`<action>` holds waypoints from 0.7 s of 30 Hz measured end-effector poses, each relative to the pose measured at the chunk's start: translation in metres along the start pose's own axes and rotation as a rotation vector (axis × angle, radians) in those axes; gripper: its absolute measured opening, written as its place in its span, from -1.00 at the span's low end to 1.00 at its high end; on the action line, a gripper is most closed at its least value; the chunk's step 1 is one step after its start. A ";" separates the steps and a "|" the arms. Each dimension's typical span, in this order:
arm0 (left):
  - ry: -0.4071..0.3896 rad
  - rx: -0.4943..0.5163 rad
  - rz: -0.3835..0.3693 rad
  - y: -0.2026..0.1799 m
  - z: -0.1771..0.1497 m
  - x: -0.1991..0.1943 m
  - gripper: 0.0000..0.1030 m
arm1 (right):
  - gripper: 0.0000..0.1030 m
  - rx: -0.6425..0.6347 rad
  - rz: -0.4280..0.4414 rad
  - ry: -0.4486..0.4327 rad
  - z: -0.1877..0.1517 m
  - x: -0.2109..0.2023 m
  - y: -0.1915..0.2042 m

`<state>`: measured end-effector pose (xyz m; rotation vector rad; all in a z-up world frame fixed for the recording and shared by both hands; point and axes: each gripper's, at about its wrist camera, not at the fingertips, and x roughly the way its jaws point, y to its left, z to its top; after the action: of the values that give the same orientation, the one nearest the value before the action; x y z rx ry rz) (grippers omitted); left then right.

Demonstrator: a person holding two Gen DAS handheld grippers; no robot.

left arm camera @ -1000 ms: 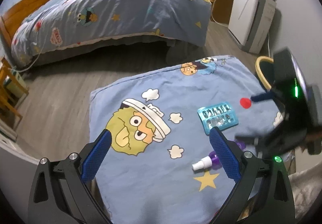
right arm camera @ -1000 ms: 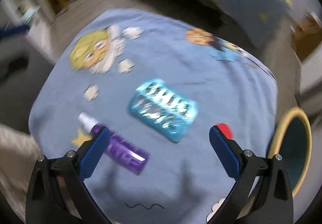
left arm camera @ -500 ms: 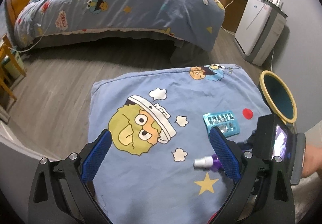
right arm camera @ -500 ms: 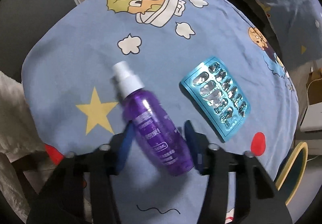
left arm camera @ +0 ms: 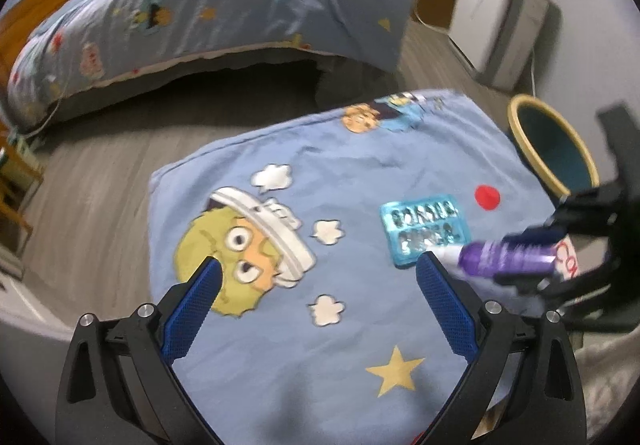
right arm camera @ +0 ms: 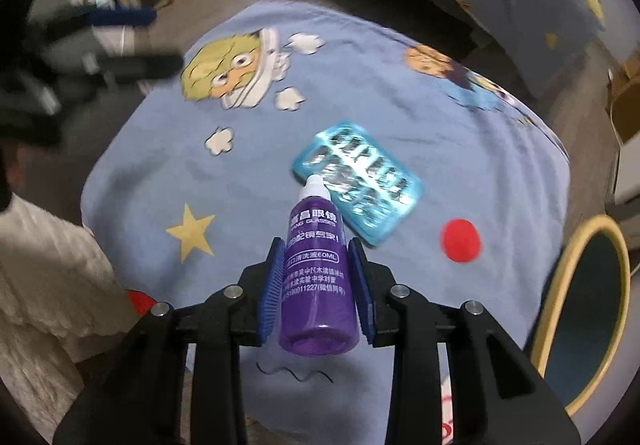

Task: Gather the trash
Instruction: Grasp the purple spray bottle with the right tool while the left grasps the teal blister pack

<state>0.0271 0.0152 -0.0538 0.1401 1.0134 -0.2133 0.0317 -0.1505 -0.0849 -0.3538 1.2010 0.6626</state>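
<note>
My right gripper (right arm camera: pixel 316 257) is shut on a purple spray bottle (right arm camera: pixel 316 281) with a white cap and holds it lifted above the blue cartoon cloth (right arm camera: pixel 360 93). The bottle also shows in the left wrist view (left arm camera: pixel 504 257), held by the right gripper (left arm camera: pixel 536 253). A teal blister pack (right arm camera: pixel 356 189) lies flat on the cloth just beyond the bottle's cap; it also shows in the left wrist view (left arm camera: pixel 424 229). My left gripper (left arm camera: pixel 318 285) is open and empty above the cloth's near part. A bin with a yellow rim and teal inside (right arm camera: pixel 584 309) stands to the right of the cloth.
The bin also shows in the left wrist view (left arm camera: pixel 556 149). A bed with a blue cartoon cover (left arm camera: pixel 208 1) stands beyond the cloth across a grey wood floor (left arm camera: pixel 92 185). A white appliance (left arm camera: pixel 500 9) stands at the far right wall. A white knitted fabric (right arm camera: pixel 44 277) lies at the cloth's left.
My right gripper closed on the purple bottle and lifted it off the cloth. The left gripper stayed open and shifted slightly.
</note>
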 end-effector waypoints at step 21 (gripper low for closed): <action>0.158 0.388 0.050 -0.123 0.018 0.124 0.87 | -0.37 0.281 -0.102 0.092 -0.050 0.018 -0.094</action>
<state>0.0754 -0.1220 -0.1525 0.5415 1.1156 -0.3557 0.0586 -0.2465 -0.1271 -0.2091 1.3351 0.3860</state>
